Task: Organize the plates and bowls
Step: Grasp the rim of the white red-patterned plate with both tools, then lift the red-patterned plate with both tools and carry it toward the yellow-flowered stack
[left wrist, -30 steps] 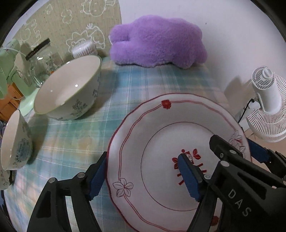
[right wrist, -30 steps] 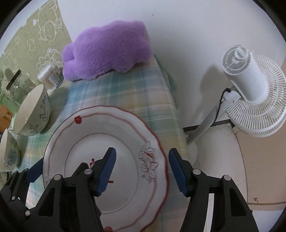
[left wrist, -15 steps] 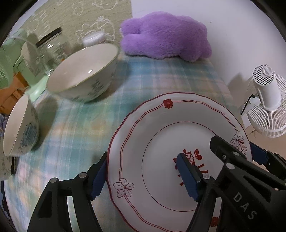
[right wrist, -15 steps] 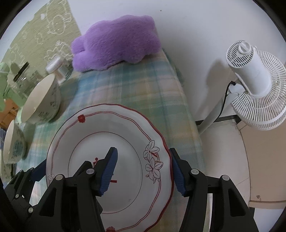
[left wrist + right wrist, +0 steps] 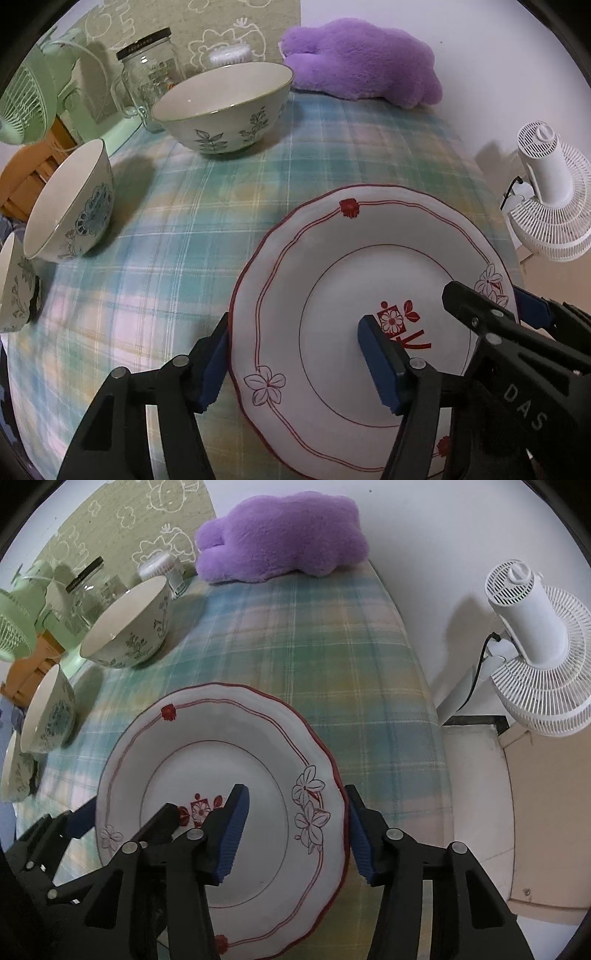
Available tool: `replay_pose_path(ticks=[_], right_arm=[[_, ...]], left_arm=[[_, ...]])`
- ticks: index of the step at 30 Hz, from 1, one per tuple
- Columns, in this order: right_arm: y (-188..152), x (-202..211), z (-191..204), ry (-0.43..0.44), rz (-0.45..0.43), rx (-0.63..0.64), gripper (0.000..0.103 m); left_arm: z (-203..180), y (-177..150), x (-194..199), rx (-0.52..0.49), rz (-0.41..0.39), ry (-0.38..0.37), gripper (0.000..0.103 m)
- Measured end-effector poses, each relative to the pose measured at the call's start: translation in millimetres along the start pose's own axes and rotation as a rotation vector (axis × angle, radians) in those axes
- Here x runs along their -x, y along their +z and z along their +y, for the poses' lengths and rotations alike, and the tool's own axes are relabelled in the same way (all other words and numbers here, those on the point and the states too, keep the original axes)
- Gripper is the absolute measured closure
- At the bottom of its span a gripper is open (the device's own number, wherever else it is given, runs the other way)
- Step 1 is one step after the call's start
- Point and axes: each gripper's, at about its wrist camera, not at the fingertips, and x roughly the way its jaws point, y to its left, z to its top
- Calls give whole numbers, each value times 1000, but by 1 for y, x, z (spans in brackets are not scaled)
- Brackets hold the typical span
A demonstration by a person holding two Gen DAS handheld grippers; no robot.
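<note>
A white plate with red trim and flowers (image 5: 332,266) lies on the plaid tablecloth; it also shows in the right wrist view (image 5: 207,738). My left gripper (image 5: 295,362) is open and straddles the plate's left rim, one finger outside, one over the centre. My right gripper (image 5: 295,834) is open and straddles the right rim the same way. A large leaf-pattern bowl (image 5: 225,107) stands at the back, a blue-pattern bowl (image 5: 74,206) at the left, and a third bowl (image 5: 14,288) at the left edge.
A purple plush (image 5: 362,62) lies at the table's far end. A glass jar (image 5: 151,70) and a green fan (image 5: 26,96) stand at the back left. A white fan (image 5: 535,642) stands on the floor off the table's right edge (image 5: 424,686).
Both grippers have risen and tilted, so the bowls and far table sit lower and nearer in view. Each still straddles its side of the plate, jaws open.
</note>
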Motion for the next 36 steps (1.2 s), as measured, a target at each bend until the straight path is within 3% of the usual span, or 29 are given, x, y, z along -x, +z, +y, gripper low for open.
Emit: replay_pose_path(ticks=[8,16,27,36], right_arm=[[1,-11,-1,-2,-8,-17,52],[3,-2,1,-16,-7,-26,51],[0,50,5,-31,-80,-44,51],[-22,101,21,-64,-124,-61,51]], left_arm=[[-4,0,-5,-6,-38,3,27],[-6,0,4,1,-46,0,27],[-2,0,54,-8,-115,-15,27],[7,-20,102,-38,-165,-52,28]])
